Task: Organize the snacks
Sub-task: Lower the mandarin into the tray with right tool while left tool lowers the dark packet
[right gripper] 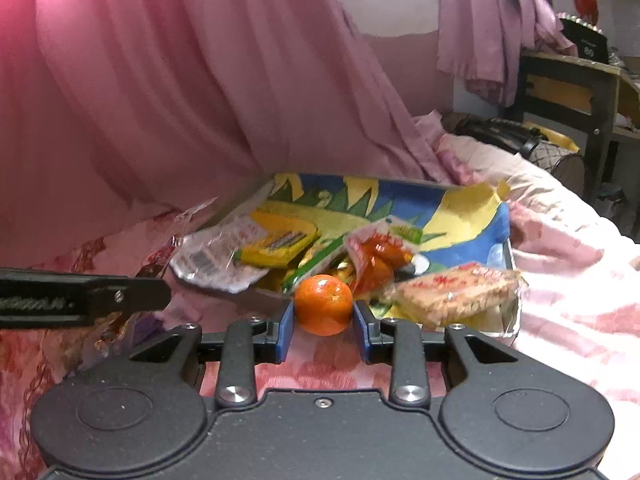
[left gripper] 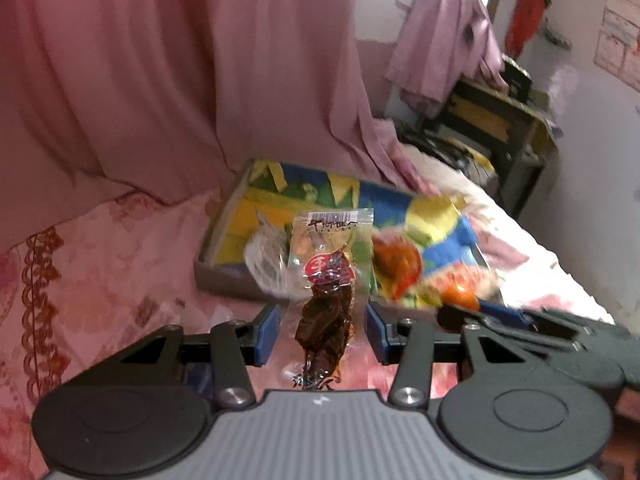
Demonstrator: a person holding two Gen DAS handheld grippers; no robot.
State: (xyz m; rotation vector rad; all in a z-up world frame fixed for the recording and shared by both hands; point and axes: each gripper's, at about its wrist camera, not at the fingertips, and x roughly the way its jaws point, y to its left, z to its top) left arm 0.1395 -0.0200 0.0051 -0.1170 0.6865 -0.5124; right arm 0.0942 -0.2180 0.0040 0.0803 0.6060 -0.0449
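The bed (right gripper: 568,280) fills the bottom of both views, soft and lumpy under a pink flowered cover. That is the first worry: nothing sits flat on it, so round things can roll and the box can tip.

The colourful box (right gripper: 472,216) sits in the middle of the right view with its front edge low. Snacks are piled in it and some hang over the rim. I think a bump from either gripper could spill them onto the bed.

The cracker pack (right gripper: 456,296) lies at the box's lower right corner, half over the edge and blurry. It looks ready to slide out.

The left gripper (left gripper: 322,330) is wide open. The brown meat snack packet (left gripper: 326,292) lies between its blue pads (left gripper: 269,330), but the pads are not touching it. The packet is thin and shiny, and its top end reaches to the box's front edge. If the gripper closes on the clear plastic only, I think the packet could slip or crumple.

The right gripper (right gripper: 323,330) has its pads close on both sides of the small orange (right gripper: 323,304), in the middle of its view just in front of the box. It seems to hold the orange, only by the tips. A round orange can pop out if the squeeze is weak, then roll away over the cover.

The two grippers are near each other, so they might knock together.
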